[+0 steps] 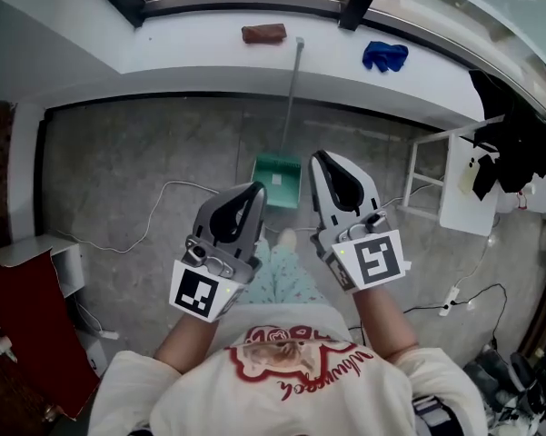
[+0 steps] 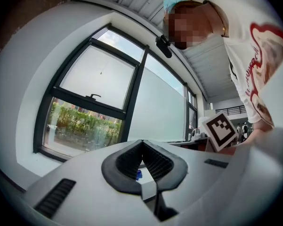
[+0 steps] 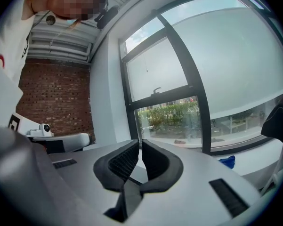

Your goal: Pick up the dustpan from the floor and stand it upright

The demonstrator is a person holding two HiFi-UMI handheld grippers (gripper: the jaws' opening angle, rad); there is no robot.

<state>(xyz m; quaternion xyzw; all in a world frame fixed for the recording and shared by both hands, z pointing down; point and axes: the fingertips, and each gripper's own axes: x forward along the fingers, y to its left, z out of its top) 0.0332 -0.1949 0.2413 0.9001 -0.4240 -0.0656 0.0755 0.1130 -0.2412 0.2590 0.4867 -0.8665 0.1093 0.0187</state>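
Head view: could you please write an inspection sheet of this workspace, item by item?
Surface: grey concrete floor.
Job's things: green dustpan on the floor below the sill, its long handle running toward the sill; untouched.
Clutter: brown object and blue cloth on the sill.
Grippers: left gripper and right gripper both have fingers together, empty, short of the dustpan.
Cables: white cable on the floor at left; power strip at right.
Surroundings: window; white rack with black cloth; red panel.
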